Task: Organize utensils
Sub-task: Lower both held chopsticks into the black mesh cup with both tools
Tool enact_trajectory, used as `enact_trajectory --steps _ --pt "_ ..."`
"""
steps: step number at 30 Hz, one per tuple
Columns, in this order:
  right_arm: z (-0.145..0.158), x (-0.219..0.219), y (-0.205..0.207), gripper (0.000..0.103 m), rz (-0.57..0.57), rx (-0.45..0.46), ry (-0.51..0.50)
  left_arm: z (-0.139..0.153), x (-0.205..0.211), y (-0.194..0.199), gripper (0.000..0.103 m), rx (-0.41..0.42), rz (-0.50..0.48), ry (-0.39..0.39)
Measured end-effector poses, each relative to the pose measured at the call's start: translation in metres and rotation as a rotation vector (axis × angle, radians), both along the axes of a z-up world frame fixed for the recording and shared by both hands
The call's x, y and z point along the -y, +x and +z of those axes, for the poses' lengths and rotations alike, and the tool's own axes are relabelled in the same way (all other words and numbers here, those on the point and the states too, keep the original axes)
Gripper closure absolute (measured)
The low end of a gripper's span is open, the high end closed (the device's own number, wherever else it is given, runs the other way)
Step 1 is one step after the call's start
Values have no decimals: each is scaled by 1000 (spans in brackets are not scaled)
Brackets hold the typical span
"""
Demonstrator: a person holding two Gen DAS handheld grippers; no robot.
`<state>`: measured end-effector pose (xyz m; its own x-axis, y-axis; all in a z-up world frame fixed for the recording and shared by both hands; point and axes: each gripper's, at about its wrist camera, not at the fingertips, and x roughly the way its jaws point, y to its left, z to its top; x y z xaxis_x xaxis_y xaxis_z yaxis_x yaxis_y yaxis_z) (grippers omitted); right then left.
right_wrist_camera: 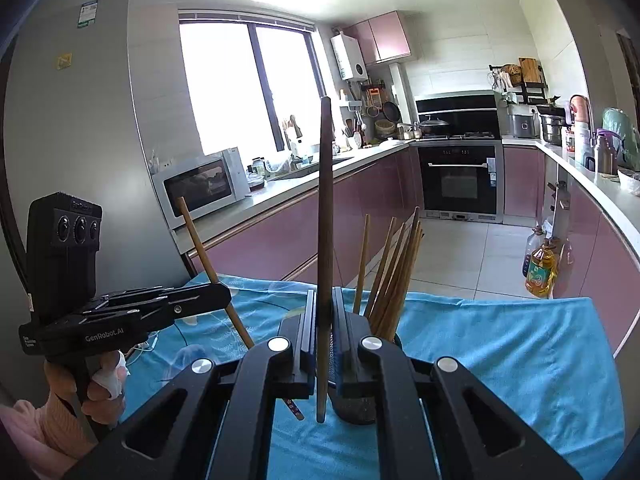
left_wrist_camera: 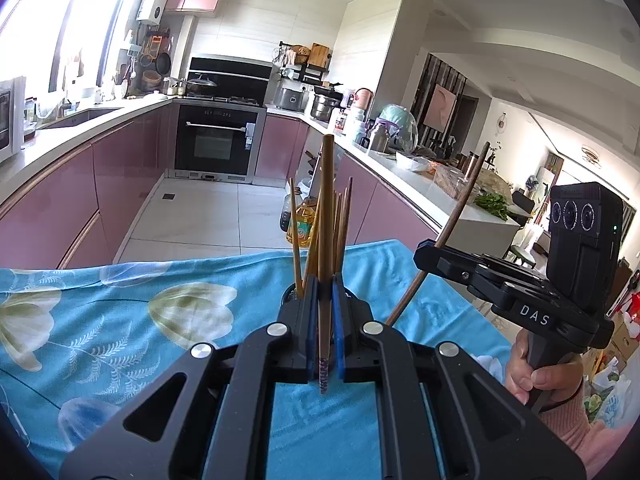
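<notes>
Both jaws are clamped on one chopstick each, left gripper [left_wrist_camera: 325,312] and right gripper [right_wrist_camera: 324,320]; next, lower them upright into the holder [right_wrist_camera: 394,338] on the table [right_wrist_camera: 500,360].

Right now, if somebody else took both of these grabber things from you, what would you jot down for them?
Left gripper: shut on a light chopstick, held upright.
Right gripper: shut on a dark chopstick, also upright.
Holder: a dark cup on the blue flowered cloth, just beyond both grippers, with a bunch of chopsticks already standing in it.
Done: most sticks are in.
Left: drop these two into the cup.
</notes>
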<state>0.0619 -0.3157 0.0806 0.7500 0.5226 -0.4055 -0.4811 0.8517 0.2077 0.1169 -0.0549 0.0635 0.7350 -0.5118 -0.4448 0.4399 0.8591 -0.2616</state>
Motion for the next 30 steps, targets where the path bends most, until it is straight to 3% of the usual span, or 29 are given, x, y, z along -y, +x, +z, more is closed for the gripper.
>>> enact_trajectory --steps 30 --pt "24 -5 10 97 12 52 -5 24 7 4 95 78 1 4"
